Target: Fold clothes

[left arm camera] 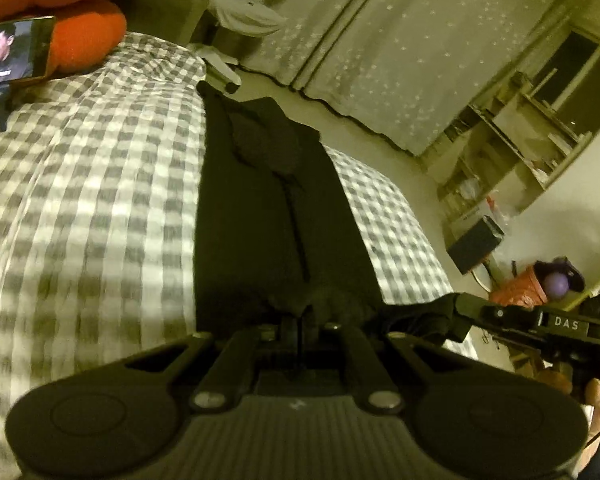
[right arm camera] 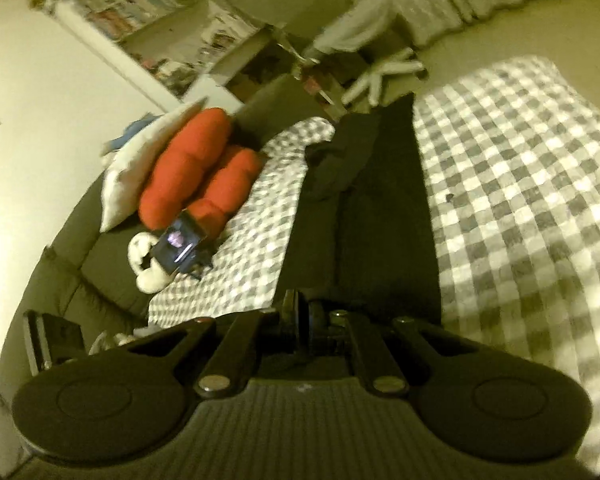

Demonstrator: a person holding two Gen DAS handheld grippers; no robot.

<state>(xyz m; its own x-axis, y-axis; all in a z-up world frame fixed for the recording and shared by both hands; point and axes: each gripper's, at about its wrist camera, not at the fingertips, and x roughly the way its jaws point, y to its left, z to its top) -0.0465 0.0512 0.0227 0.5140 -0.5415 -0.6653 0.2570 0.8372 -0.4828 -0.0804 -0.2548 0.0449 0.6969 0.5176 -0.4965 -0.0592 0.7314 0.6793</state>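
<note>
My left claw [left arm camera: 300, 320] and right claw [right arm camera: 304, 320] each pinch the long black cloth garment [left arm camera: 268, 208] over the grey-checked bed [left arm camera: 92, 184]; only the left view shows both.

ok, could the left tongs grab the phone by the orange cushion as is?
Probably not. The left tongs are shut on the dark garment, and the phone stands far off across the checked bedspread; they'd need to let go first.

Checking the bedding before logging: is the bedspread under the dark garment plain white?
No, the bedspread under the dark garment is grey-and-white checked.
</note>
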